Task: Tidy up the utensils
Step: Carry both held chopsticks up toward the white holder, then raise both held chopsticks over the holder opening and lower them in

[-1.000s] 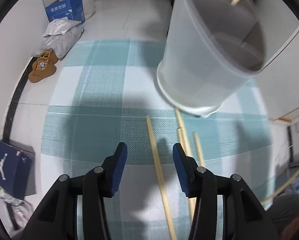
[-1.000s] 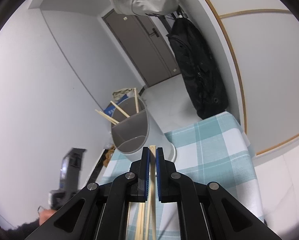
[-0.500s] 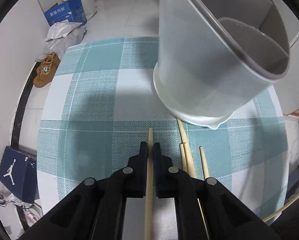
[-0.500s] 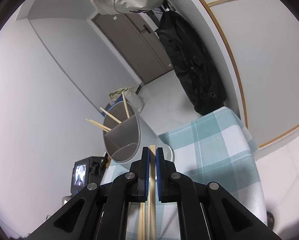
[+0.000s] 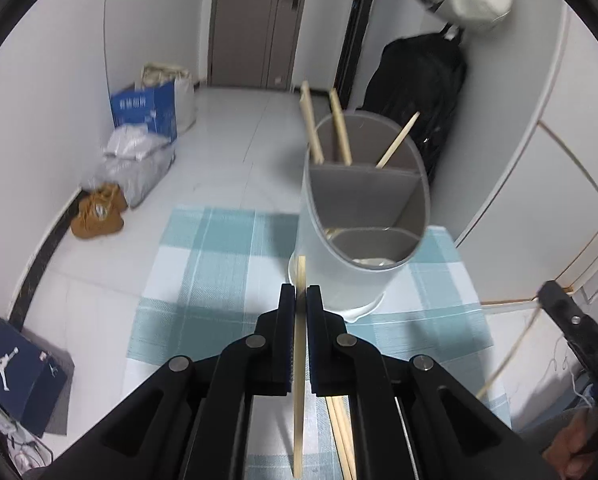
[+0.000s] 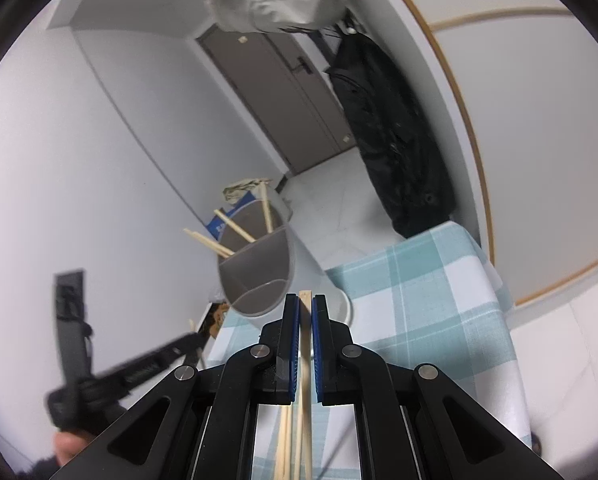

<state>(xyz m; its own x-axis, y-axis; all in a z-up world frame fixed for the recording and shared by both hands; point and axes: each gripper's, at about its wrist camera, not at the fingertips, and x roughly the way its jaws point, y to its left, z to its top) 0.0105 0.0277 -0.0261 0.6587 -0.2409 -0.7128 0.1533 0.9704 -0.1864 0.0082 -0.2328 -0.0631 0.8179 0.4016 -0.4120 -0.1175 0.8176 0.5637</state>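
A grey divided utensil holder point(image 5: 363, 216) stands on the teal checked cloth point(image 5: 219, 280), with three chopsticks point(image 5: 341, 132) in its far compartment. My left gripper point(image 5: 300, 296) is shut on a chopstick point(image 5: 299, 380), lifted off the cloth just in front of the holder. More chopsticks point(image 5: 341, 432) lie on the cloth below it. My right gripper point(image 6: 305, 304) is shut on another chopstick point(image 6: 305, 344), raised to the right of the holder point(image 6: 259, 276). In the right wrist view the left gripper point(image 6: 195, 340) is blurred at lower left.
On the floor to the left are brown shoes point(image 5: 97, 216), grey bags point(image 5: 135, 160) and blue boxes point(image 5: 145, 108). A black bag point(image 5: 419, 92) hangs against the wall behind the holder. The cloth's right edge point(image 6: 495, 300) drops off near the wall.
My left gripper closed on a chopstick lying on the cloth and lifted it, tilting up to face the holder. My right gripper kept holding its chopstick and shifted slightly.
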